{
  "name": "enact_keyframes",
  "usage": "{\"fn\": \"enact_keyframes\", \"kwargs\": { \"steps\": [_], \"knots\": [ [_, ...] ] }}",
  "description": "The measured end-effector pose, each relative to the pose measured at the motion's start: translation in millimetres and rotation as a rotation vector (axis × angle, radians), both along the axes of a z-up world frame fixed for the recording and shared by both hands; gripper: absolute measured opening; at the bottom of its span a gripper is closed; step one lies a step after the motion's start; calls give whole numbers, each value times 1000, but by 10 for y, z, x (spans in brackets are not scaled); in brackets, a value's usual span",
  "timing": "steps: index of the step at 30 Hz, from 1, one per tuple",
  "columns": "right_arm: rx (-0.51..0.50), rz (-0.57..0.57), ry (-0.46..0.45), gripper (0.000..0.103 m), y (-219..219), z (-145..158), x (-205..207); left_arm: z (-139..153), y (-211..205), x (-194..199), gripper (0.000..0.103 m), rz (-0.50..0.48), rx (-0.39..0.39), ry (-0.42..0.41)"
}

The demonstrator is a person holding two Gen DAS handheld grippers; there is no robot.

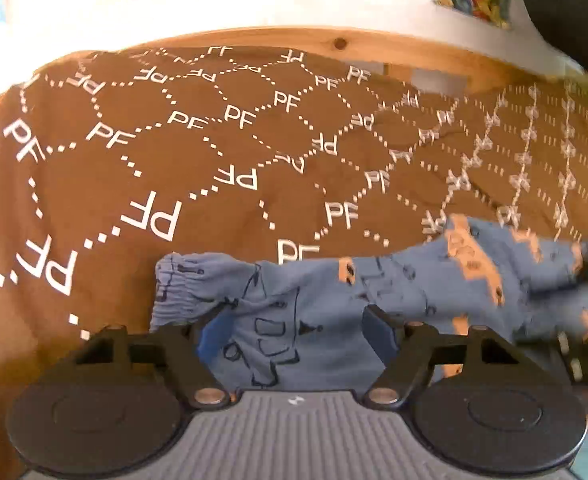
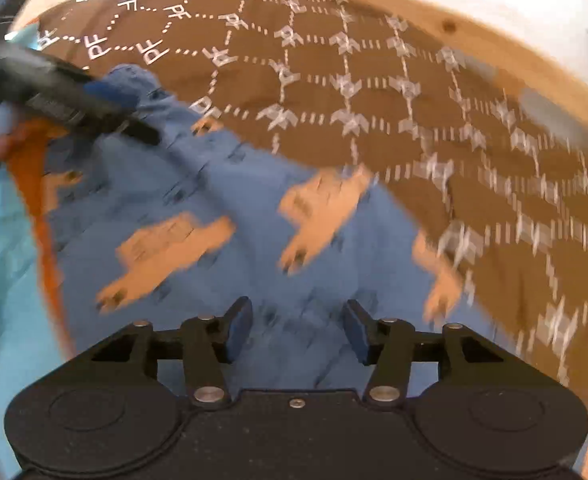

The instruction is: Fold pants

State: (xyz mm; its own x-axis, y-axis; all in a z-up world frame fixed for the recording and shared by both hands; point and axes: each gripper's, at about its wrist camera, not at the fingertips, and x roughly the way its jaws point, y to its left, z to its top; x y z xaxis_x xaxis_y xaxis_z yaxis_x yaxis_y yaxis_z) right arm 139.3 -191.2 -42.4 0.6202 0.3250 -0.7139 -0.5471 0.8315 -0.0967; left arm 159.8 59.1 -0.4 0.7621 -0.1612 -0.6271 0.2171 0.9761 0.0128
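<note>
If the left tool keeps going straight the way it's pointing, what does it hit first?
Most likely the blue pants: the open left tool already has the fabric between its fingers, near the elastic cuff. Beyond lies the brown patterned cloth. Depth is uncertain.

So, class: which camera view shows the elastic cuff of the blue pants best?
The left wrist view: the gathered cuff sits sharp, just ahead of the open left hand-held gripper. The right wrist view shows only blurred blue fabric; no cuff can be made out.
</note>
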Motion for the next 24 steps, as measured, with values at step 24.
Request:
{"fn": "enact_keyframes", "kwargs": {
  "steps": [24],
  "knots": [
    [128, -508, -37, 74, -1407, 118, -1335, -336, -937, -602, 101, -256, 328, 130]
  ]
}}
